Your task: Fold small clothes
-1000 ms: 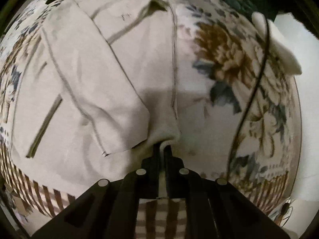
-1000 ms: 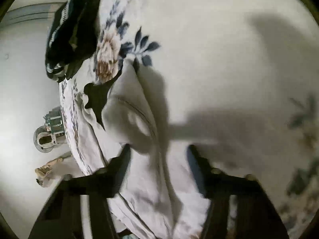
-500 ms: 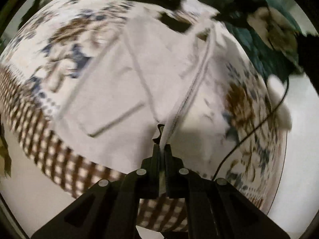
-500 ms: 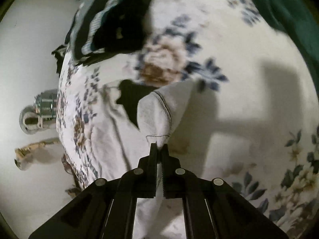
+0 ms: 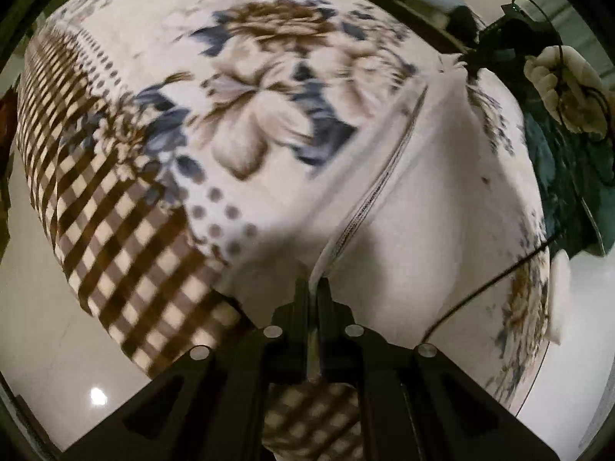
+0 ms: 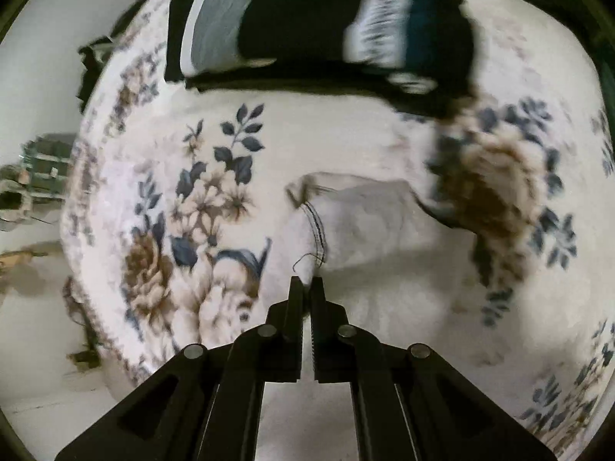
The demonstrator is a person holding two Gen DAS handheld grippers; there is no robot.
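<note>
- Two black claws are clamped on one pale cream cloth garment: the left claw has its jaws closed tight on a stitched hem edge, and the right claw pinches a hemmed corner of the same cloth.
- The garment lies spread over the right part of a plush floral blanket, white with brown and blue flowers, which covers the worktop.
- In the left wrist view the blanket's near border is a brown-and-cream check band that hangs over the edge, above a glossy pale floor.
- A folded black garment with grey and white stripes sits at the far side of the blanket, well apart from the cream one.
- A dark teal cloth lies at the right edge in the left wrist view.
- A thin black cable runs across the blanket's right edge.
- Both views are motion-blurred, so fine stitching is hard to read.
</note>
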